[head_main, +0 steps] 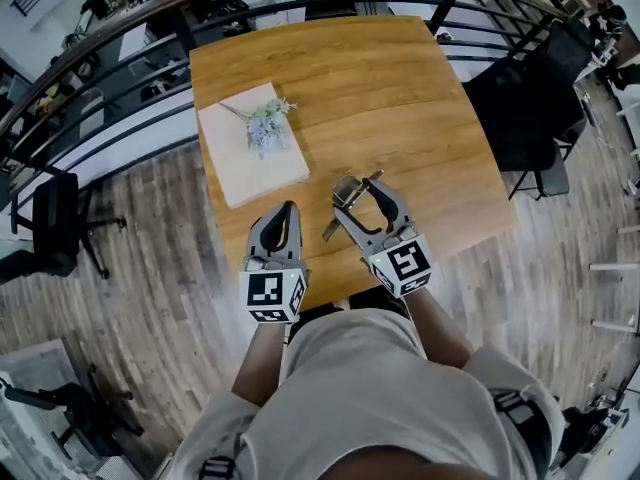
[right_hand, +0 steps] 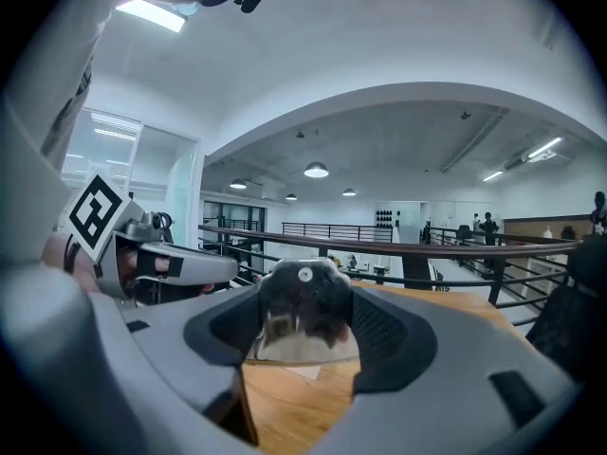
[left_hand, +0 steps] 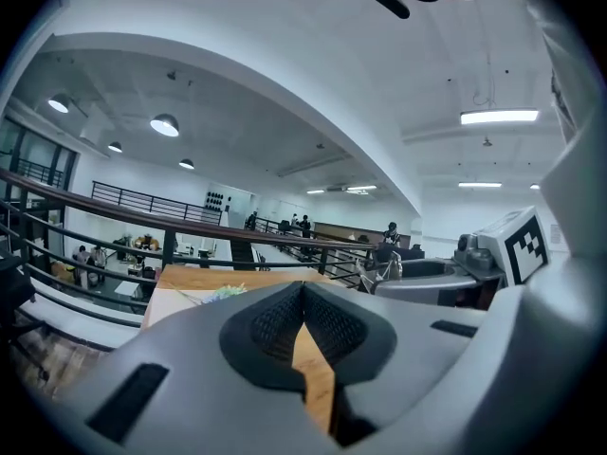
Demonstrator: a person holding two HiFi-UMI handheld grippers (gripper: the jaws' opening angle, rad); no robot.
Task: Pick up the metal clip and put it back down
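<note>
A metal clip (head_main: pixel 347 196) with a dark rounded body sits between the jaws of my right gripper (head_main: pixel 358 190), lifted above the wooden table (head_main: pixel 400 98). In the right gripper view the clip (right_hand: pixel 303 313) fills the gap between the two pads, which are shut on it. My left gripper (head_main: pixel 288 213) hovers near the table's front edge, its jaws closed tip to tip with nothing between them; in the left gripper view only wood shows past the pads (left_hand: pixel 275 325).
A white board (head_main: pixel 250 148) with a small pale flower sprig (head_main: pixel 264 123) lies at the table's left. A black railing (head_main: pixel 120 58) curves round behind the table. A dark chair (head_main: pixel 535 108) stands at the right, another chair (head_main: pixel 55 223) at the left.
</note>
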